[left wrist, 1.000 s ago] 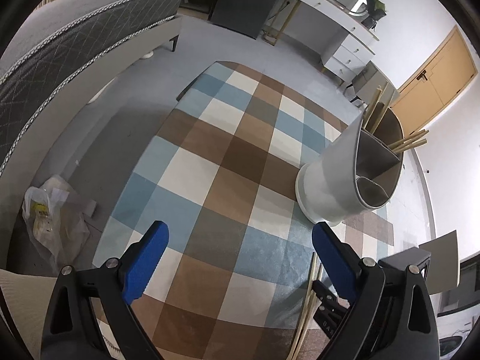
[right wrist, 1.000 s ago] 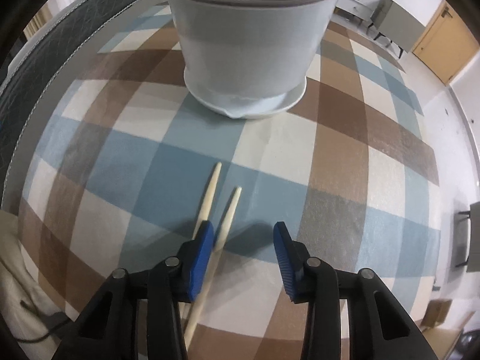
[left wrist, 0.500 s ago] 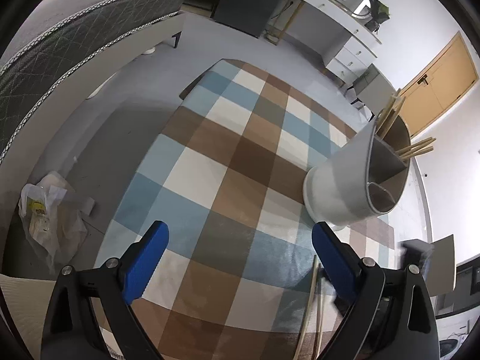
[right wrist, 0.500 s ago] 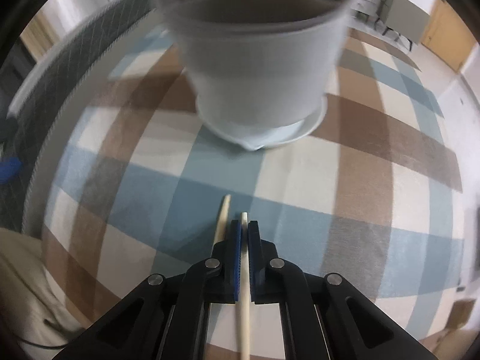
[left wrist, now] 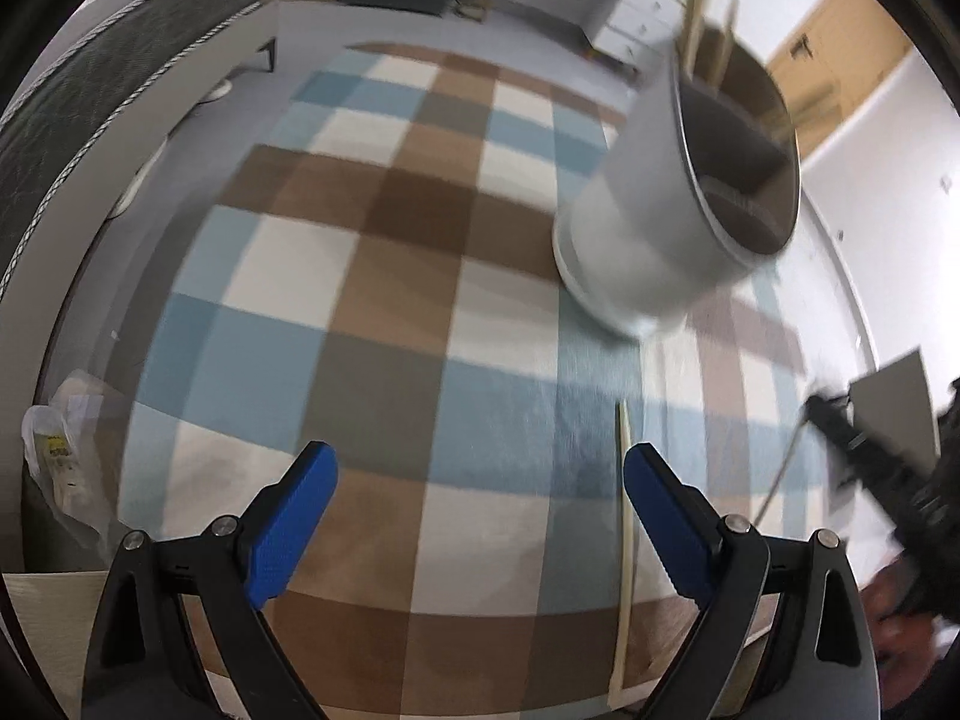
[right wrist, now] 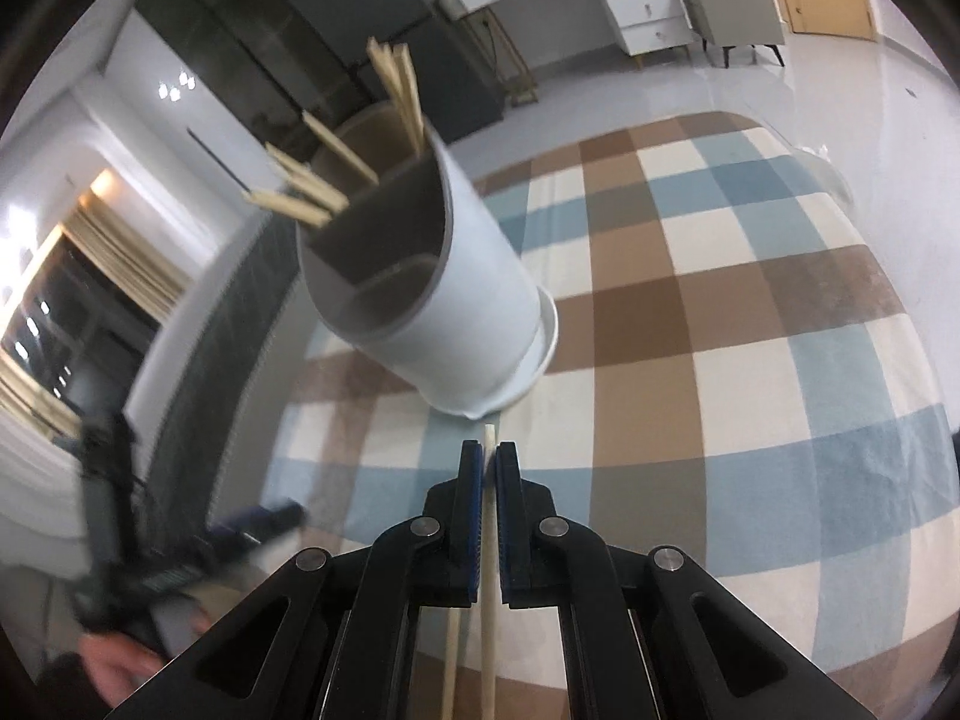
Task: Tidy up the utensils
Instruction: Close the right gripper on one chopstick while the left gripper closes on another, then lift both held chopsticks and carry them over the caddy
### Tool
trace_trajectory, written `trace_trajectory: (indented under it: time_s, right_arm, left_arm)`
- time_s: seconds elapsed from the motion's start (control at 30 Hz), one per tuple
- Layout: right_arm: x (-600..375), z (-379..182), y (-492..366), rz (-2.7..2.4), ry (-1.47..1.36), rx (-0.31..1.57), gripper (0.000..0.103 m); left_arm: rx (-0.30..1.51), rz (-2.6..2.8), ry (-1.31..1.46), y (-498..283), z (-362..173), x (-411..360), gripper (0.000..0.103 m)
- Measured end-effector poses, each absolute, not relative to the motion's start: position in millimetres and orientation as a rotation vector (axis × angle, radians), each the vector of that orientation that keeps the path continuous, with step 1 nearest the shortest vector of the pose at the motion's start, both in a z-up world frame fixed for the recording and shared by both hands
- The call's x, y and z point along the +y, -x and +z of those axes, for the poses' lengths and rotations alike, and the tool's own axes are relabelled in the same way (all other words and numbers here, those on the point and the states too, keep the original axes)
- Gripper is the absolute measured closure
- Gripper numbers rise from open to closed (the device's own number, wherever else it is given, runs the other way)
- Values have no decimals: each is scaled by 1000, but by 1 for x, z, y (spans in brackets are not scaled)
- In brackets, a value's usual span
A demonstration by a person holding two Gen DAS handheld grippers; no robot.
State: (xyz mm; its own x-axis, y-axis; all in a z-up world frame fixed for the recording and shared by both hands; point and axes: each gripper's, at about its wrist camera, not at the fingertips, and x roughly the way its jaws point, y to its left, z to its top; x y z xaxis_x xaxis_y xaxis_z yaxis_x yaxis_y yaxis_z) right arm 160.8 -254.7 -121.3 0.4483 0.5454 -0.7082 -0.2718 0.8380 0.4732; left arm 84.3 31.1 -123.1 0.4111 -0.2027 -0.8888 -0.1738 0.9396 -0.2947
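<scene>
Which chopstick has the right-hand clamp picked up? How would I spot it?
Start at the checked tablecloth and the white utensil holder. Just below it, the right gripper pinches one pale chopstick; a second chopstick lies loose on the cloth.

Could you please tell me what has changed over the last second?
The right hand-held gripper closed on one pale wooden chopstick and lifted it off the checked cloth. The other chopstick stayed lying there, the white divided utensil holder stayed put, and the left hand-held gripper stayed open.
</scene>
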Motion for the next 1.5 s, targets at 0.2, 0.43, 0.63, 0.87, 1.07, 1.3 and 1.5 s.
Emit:
trace_trajectory:
  time_s: [0.2, 0.43, 0.63, 0.87, 1.07, 1.3, 1.5]
  right_arm:
    - [-266, -103, -150, 547, -358, 910, 100]
    - [-283, -103, -152, 485, -352, 889, 100]
    - [-300, -113, -159, 435, -412, 912, 100]
    - [-301, -111, -157, 449, -395, 891, 100]
    - [-308, -113, -159, 443, -445, 895, 100]
    - [-307, -113, -159, 438, -443, 898, 100]
    - [-302, -112, -157, 440, -430, 899, 100]
  left_arm:
    - [1230, -61, 331, -80, -135, 9, 13]
    - [1256, -80, 211, -87, -133, -28, 13]
    - [1314, -61, 162, -104, -142, -49, 14]
    - [1390, -44, 154, -122, -154, -57, 42]
    - [1426, -1, 48, -137, -156, -73, 62]
    - [1415, -73, 100, -145, -152, -78, 102]
    - [1279, -110, 142, -137, -123, -66, 102]
